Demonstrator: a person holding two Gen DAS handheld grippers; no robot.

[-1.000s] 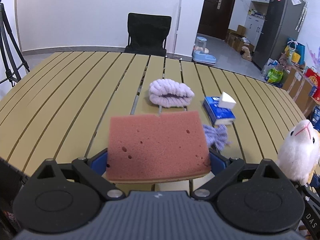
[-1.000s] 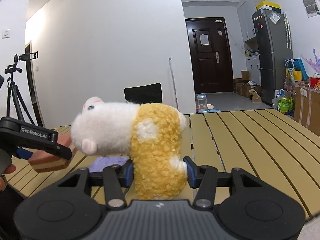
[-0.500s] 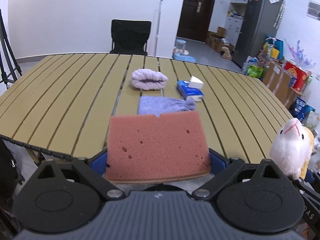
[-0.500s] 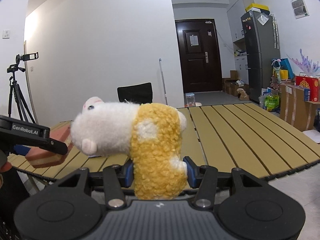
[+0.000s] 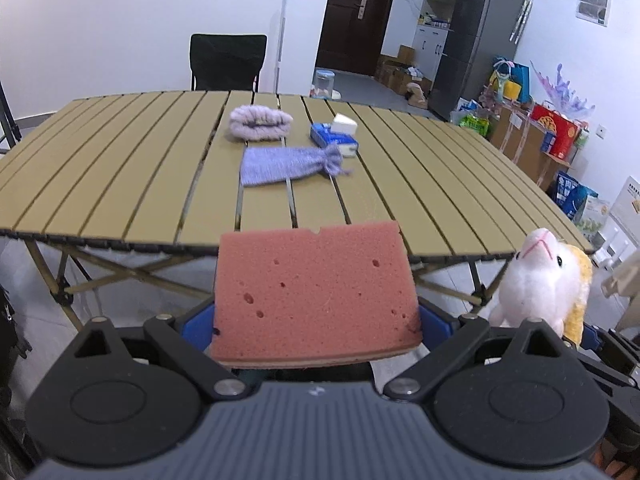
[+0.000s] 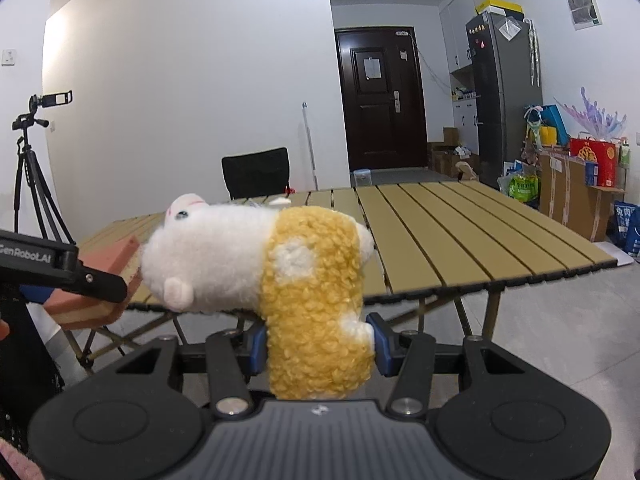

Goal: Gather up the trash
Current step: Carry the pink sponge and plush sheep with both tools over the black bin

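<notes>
My left gripper [image 5: 316, 322] is shut on a flat pink sponge [image 5: 314, 294], held level in front of the table's near edge. That sponge [image 6: 108, 264] also shows at the left of the right wrist view, under the left gripper's black arm. My right gripper [image 6: 318, 346] is shut on a white and yellow plush toy [image 6: 288, 276], squeezed at its yellow body with the white head sticking out to the left. The same plush toy [image 5: 546, 284] appears at the right edge of the left wrist view.
On the slatted tan folding table [image 5: 120, 184] lie a lilac knitted pouch [image 5: 290, 166], a fluffy lilac roll [image 5: 260, 122] and a blue tissue pack [image 5: 334, 140]. A black chair [image 5: 228, 62] stands behind it. A tripod [image 6: 30, 176], fridge [image 6: 504, 96] and boxes [image 6: 576, 188] line the room.
Both grippers have drawn back from above the table to beyond its near edge, still gripping the sponge and the plush toy. The table's front edge and legs have come into sight.
</notes>
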